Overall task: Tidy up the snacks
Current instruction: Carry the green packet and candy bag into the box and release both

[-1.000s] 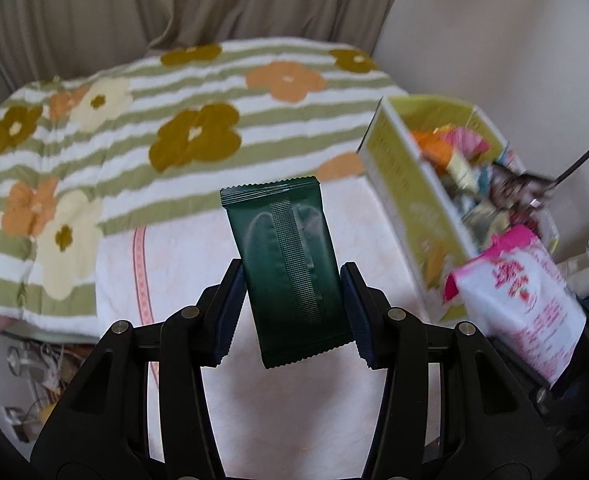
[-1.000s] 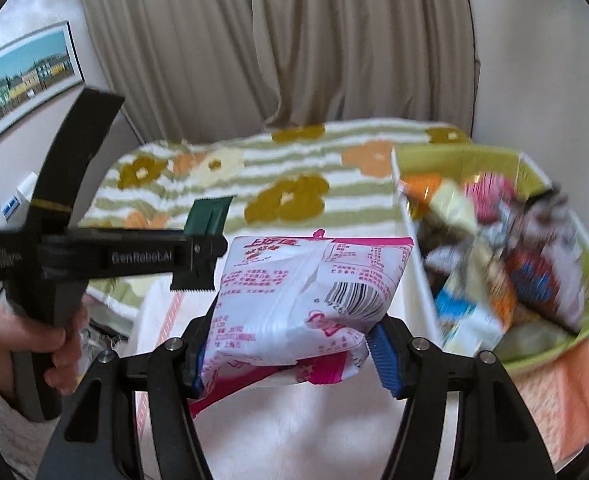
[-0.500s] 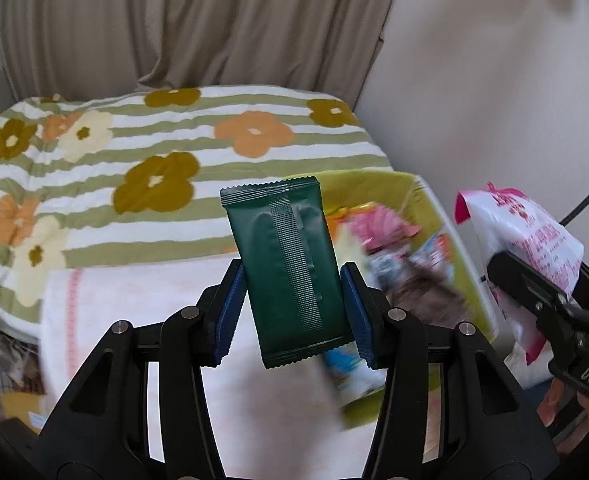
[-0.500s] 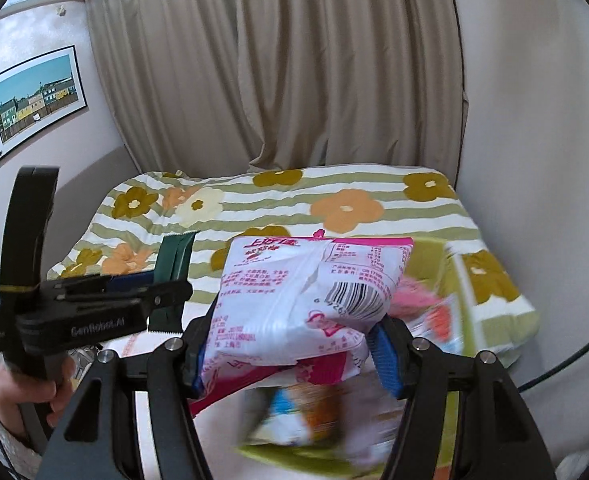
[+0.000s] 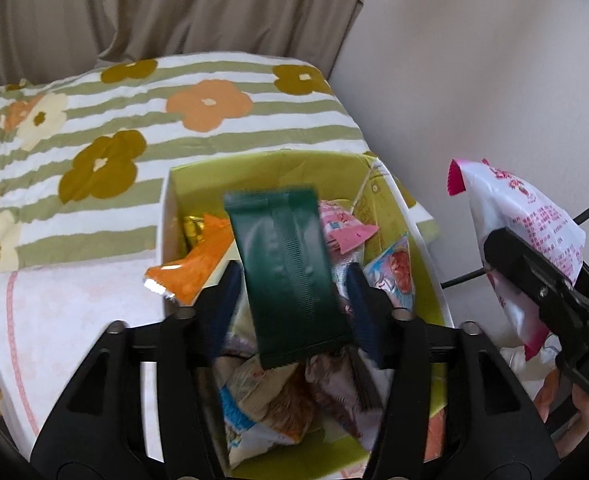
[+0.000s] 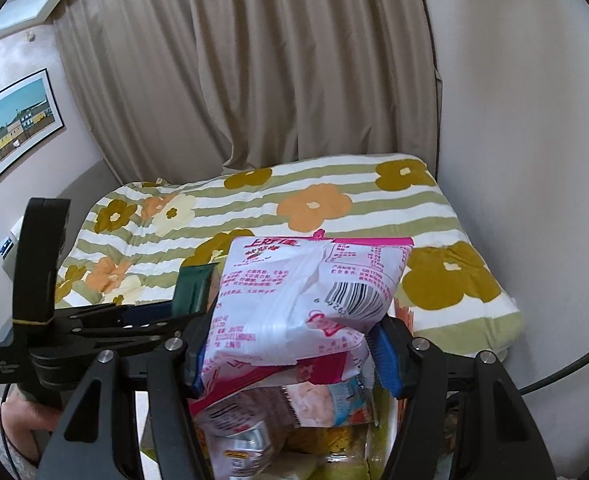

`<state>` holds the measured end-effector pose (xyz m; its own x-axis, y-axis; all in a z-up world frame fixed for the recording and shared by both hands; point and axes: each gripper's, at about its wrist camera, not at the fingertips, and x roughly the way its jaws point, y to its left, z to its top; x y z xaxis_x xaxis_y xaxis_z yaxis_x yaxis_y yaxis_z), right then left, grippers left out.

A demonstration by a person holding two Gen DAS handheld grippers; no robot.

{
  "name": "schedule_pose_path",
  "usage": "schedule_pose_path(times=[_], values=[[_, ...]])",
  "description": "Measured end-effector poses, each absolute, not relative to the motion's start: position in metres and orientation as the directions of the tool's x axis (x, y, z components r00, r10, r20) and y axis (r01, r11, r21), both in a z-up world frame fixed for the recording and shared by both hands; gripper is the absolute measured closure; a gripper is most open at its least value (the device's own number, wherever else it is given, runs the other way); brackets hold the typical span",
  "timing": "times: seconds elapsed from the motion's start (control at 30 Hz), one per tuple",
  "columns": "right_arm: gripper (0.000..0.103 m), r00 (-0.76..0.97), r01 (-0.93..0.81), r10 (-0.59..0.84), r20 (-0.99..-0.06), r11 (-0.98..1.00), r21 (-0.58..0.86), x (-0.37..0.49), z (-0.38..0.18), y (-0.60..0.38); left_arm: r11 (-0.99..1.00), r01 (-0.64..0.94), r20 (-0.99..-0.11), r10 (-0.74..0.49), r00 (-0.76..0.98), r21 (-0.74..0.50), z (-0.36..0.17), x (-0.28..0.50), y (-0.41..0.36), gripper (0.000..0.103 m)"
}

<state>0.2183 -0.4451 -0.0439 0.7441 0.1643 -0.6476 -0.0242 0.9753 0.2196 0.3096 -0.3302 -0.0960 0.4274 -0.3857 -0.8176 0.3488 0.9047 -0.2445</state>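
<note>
Left claw (image 5: 290, 300): pads a bit wider apart than half a second ago. Touching the dark green packet (image 5: 286, 272) on the 9 o'clock side only, with a small gap on the 3 o'clock side. Packet loose and blurry, standing up between the pads and tipped a little toward 11 o'clock. No firm hold now.

Right under it, the yellow-green box (image 5: 254, 172), full of snacks. Half a second ago off toward 3 o'clock, now straight below the packet. An orange wrapper (image 5: 190, 268) hanging over the box wall at 9 o'clock. A pink wrapper (image 5: 346, 232) just beside the packet at 2 o'clock.

Right claw (image 6: 290, 344): closed tight on the pink and white bag (image 6: 310, 280), same hold as before. Bag puffy, barcode facing up. More snacks from the box peeking out below it at 6 o'clock.

Farther out at 12 o'clock, the flowery striped blanket (image 6: 314, 204), then the tan curtain (image 6: 254, 60).
</note>
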Motion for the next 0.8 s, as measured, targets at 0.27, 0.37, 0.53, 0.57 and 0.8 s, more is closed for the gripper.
schedule_pose_path(times=[0.27,0.37,0.53,0.57,0.8], values=[[0.044,0.713,-0.039,0.196,-0.673,0.97,0.242,0.23,-0.056,-0.454,0.935,0.294,-0.834,-0.317,0.451,-0.196,-0.104,0.302,-0.311,0.001],[0.044,0.701,-0.058,0.202,-0.684,0.972,0.228,0.233,-0.056,-0.45,0.944,0.273,-0.836,-0.296,0.461,-0.184,-0.104,0.294,-0.296,0.001],[0.043,0.696,-0.066,0.197,-0.69,0.975,0.212,0.244,-0.056,-0.443,0.957,0.232,-0.824,-0.272,0.497,-0.176,-0.097,0.287,-0.275,0.001],[0.039,0.698,-0.054,0.181,-0.693,0.978,0.202,0.246,-0.056,-0.442,0.958,0.227,-0.823,-0.269,0.5,-0.175,-0.096,0.285,-0.271,0.001],[0.0,0.683,-0.049,0.176,-0.709,0.979,0.196,0.248,-0.057,-0.439,0.971,0.165,-0.827,-0.233,0.512,-0.172,-0.089,0.262,-0.246,0.001]])
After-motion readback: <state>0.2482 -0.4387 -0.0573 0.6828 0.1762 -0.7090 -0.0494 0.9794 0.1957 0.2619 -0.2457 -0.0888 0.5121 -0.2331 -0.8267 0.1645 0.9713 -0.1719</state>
